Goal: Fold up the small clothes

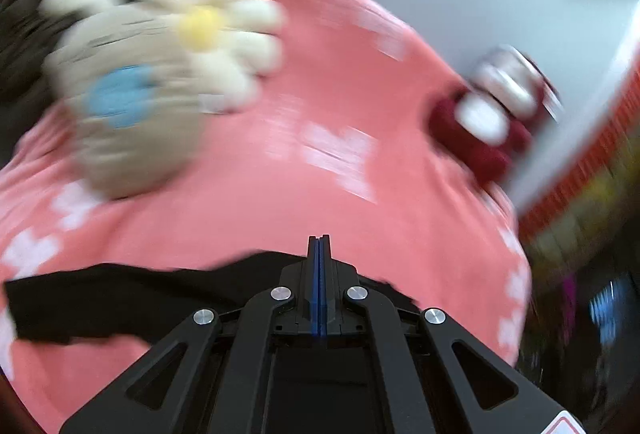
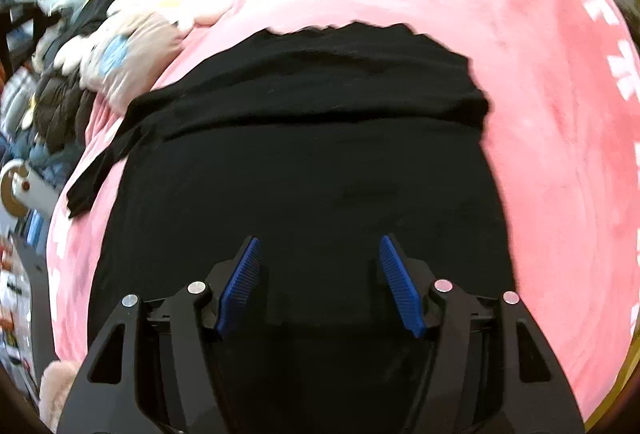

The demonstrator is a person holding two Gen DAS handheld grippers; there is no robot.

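Black garment (image 2: 304,138) lies on a pink blanket (image 2: 540,122) with white patterning, and serves as the landmark. Its far edge is a folded-over band, wavy along the top, with a thin strip trailing off toward its left side. Pink blanket shows bare beyond that far edge and along the garment's right side, giving free room there. Off its far left corner sits a beige plush cushion (image 2: 132,62) with cream daisy petals and a blue patch, resting on the blanket just beside the garment's corner.

Right claw (image 2: 320,282) hovers over the near part of the garment with its blue ribbed pads spread apart and nothing pinched between them.

Left claw (image 1: 319,286) has its blue pads pressed fully together; the left wrist view is blurred, and whether any cloth is caught between them I cannot tell. The garment's edge (image 1: 120,298) runs just behind its tips, with open pink blanket (image 1: 320,106) beyond.
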